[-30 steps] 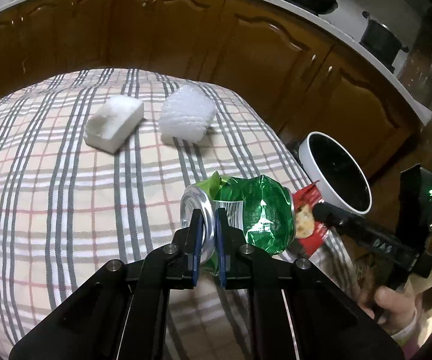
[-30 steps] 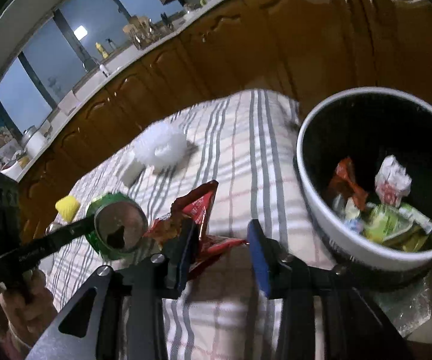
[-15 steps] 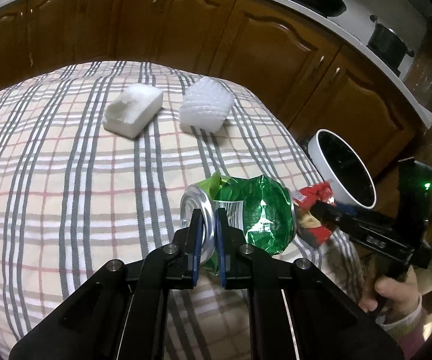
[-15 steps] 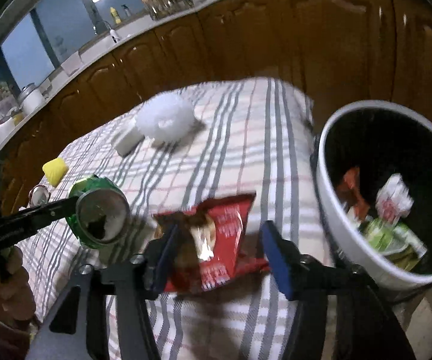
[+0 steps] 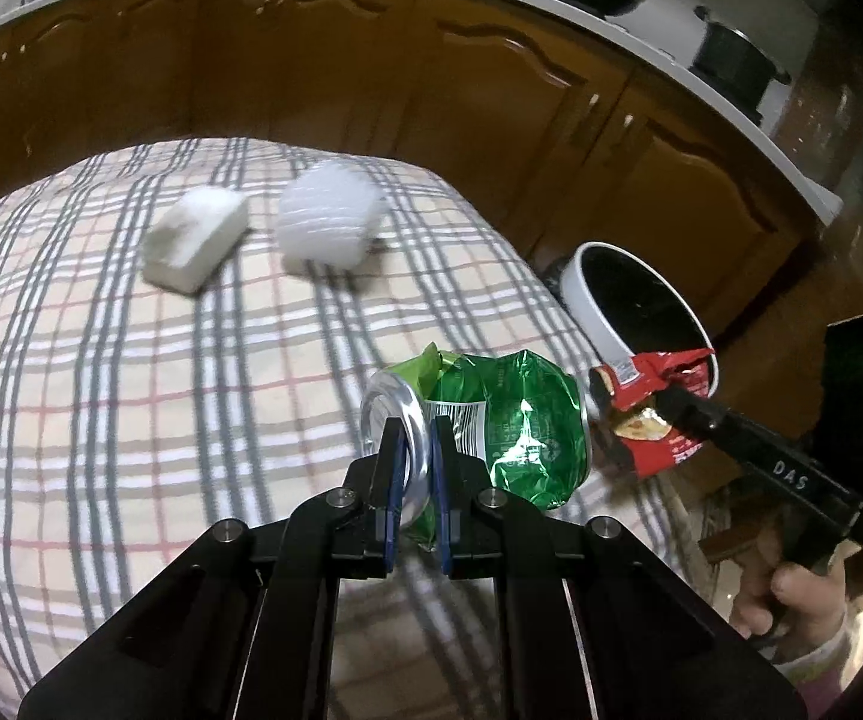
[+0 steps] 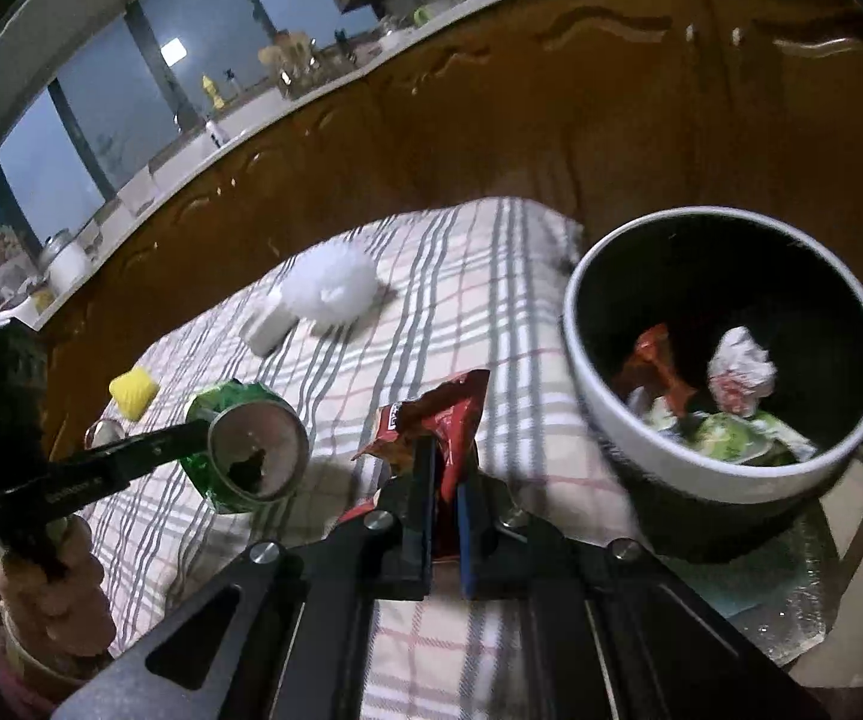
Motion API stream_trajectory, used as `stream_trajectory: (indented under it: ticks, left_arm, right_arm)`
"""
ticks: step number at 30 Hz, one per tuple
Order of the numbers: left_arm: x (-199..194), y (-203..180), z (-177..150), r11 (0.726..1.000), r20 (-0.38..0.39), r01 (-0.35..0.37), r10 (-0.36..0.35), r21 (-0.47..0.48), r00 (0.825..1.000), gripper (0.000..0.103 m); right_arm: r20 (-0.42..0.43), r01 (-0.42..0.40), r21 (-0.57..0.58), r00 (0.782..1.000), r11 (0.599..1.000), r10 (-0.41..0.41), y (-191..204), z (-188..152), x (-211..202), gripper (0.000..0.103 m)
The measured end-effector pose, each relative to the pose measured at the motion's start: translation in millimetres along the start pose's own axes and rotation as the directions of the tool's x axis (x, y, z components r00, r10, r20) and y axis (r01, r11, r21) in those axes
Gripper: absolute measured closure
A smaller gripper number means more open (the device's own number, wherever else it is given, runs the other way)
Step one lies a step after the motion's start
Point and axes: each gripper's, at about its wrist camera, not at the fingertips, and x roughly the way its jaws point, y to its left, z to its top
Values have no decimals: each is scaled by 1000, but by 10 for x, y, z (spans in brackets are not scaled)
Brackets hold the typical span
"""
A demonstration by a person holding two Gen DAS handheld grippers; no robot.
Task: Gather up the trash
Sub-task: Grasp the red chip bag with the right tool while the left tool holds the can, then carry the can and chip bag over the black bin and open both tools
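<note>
My left gripper (image 5: 412, 438) is shut on the rim of a crushed green can (image 5: 503, 414), held just above the checked tablecloth (image 5: 131, 390). The same can (image 6: 245, 450) shows at the left of the right wrist view. My right gripper (image 6: 444, 462) is shut on a red snack wrapper (image 6: 437, 420), lifted off the cloth. From the left wrist view that wrapper (image 5: 653, 414) hangs in front of the bin. The white-rimmed black bin (image 6: 611, 420) stands off the table's right edge, with several pieces of trash inside it.
A white foam block (image 5: 197, 240), a white bubble-wrap wad (image 5: 329, 216) and a yellow sponge (image 6: 131, 390) lie on the cloth farther back. Brown cabinets (image 5: 491, 90) close the far side. A person's hand (image 5: 791, 594) holds each gripper's handle.
My right gripper shut on the red wrapper and lifted it off the cloth. The left gripper kept its hold on the can and shifted a little over the table.
</note>
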Motion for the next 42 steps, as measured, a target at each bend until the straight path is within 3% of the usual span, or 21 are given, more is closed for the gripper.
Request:
stream_trajectory:
  ticks: [21,42]
  left_arm:
    - [254,-903,242,988,-5,35,-34,148,999,95]
    - [779,-1529,620,968,-49,49,-38,246,998,95]
  right_arm:
    - [131,103,74,985,992,-112,-553,121,-573,97]
    - [139,194,124,968,973,-211,-1105,368,-593,97]
